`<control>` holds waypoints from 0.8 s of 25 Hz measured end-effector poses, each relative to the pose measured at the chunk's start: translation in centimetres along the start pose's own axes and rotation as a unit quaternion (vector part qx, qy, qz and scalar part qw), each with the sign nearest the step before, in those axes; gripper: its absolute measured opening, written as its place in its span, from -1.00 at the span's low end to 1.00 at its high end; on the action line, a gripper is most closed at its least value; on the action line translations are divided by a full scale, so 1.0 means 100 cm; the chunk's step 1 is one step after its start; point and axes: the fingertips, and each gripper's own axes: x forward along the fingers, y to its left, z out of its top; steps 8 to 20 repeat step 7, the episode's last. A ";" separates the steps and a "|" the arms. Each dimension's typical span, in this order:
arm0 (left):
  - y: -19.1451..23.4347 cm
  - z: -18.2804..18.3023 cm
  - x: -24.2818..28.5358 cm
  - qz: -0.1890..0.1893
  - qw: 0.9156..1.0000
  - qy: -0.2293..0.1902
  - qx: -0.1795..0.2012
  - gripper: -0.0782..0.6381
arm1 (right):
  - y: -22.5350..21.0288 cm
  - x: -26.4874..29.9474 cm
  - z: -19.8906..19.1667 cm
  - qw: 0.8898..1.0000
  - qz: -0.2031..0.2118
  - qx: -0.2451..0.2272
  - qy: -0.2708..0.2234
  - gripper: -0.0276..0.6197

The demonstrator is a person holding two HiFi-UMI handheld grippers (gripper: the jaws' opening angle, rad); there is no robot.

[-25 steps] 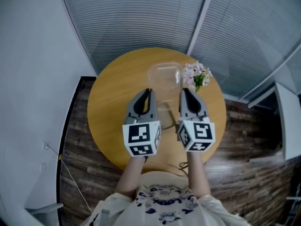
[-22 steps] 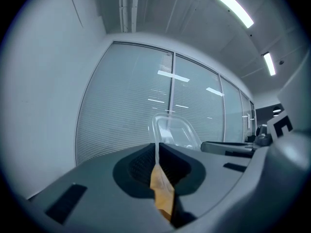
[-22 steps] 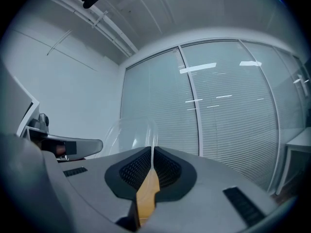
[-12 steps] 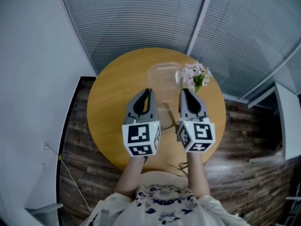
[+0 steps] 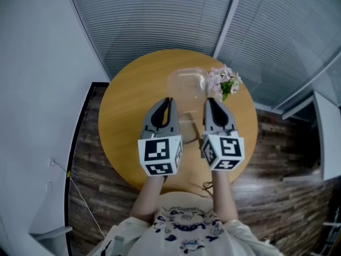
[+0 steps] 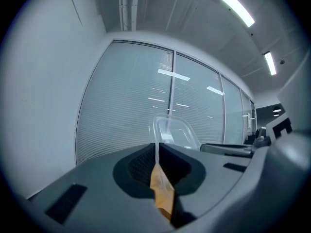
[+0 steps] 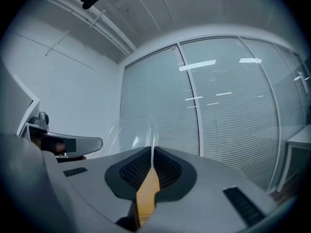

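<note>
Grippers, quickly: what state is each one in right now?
Left gripper: closed, pinching the edge of the clear plastic container.
Right gripper: closed, pinching the opposite edge of the same container.

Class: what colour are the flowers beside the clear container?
Pale pink flowers with green leaves; clearest in the head view.

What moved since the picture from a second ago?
Nothing visibly changed. The left claw and right claw stay shut above the round table, and the clear box and flowers sit where they were.
</note>
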 end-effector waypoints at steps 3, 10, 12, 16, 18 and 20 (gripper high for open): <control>0.000 -0.002 0.001 0.001 1.000 0.002 -0.001 -0.71 | -0.001 0.000 -0.001 1.000 -0.001 0.000 0.002 -0.86; -0.002 -0.003 0.004 0.000 1.000 0.003 -0.003 -0.71 | -0.004 0.002 0.000 1.000 -0.002 0.000 0.002 -0.86; -0.002 -0.003 0.004 0.000 1.000 0.003 -0.003 -0.71 | -0.004 0.002 0.000 1.000 -0.002 0.000 0.002 -0.86; -0.002 -0.003 0.004 0.000 1.000 0.003 -0.003 -0.71 | -0.004 0.002 0.000 1.000 -0.002 0.000 0.002 -0.86; -0.002 -0.003 0.004 0.000 1.000 0.003 -0.003 -0.71 | -0.004 0.002 0.000 1.000 -0.002 0.000 0.002 -0.86; -0.002 -0.003 0.004 0.000 1.000 0.003 -0.003 -0.71 | -0.004 0.002 0.000 1.000 -0.002 0.000 0.002 -0.86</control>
